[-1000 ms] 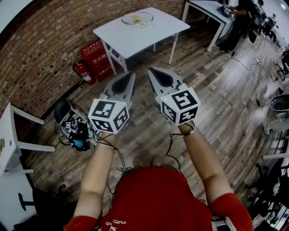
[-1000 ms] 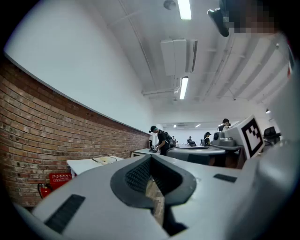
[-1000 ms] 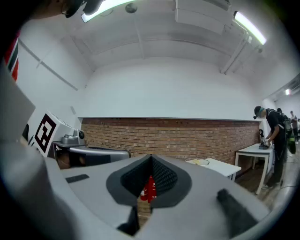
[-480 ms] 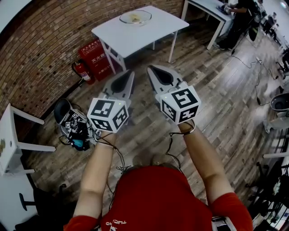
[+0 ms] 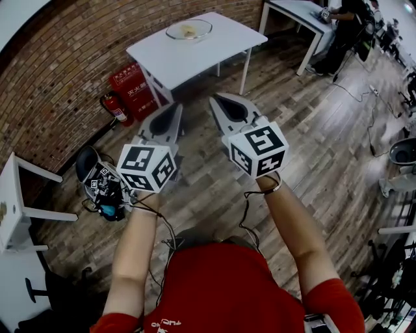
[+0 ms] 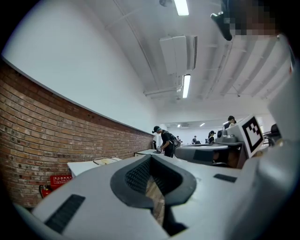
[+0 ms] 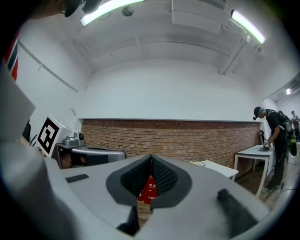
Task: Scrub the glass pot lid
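The glass pot lid [image 5: 188, 29] lies on a white table [image 5: 214, 49] far ahead across the wooden floor; something yellowish lies under or in it. Both grippers are held up in front of the person, well short of the table. My left gripper [image 5: 175, 107] is shut with nothing between its jaws, and my right gripper [image 5: 216, 99] beside it is also shut and empty. In the left gripper view the left gripper [image 6: 151, 157] points toward the table, where the lid [image 6: 105, 161] shows small. In the right gripper view the right gripper [image 7: 151, 157] faces the brick wall.
A red fire-extinguisher box [image 5: 133, 84] and an extinguisher [image 5: 112, 107] stand by the brick wall, left of the table. Camera gear [image 5: 104, 188] lies on the floor at left. A second white table [image 5: 296, 13] with a person [image 5: 344, 26] stands at the back right.
The left gripper has drifted slightly left and down in the head view, and the table with the lid has shifted a little left. Both grippers stay shut.
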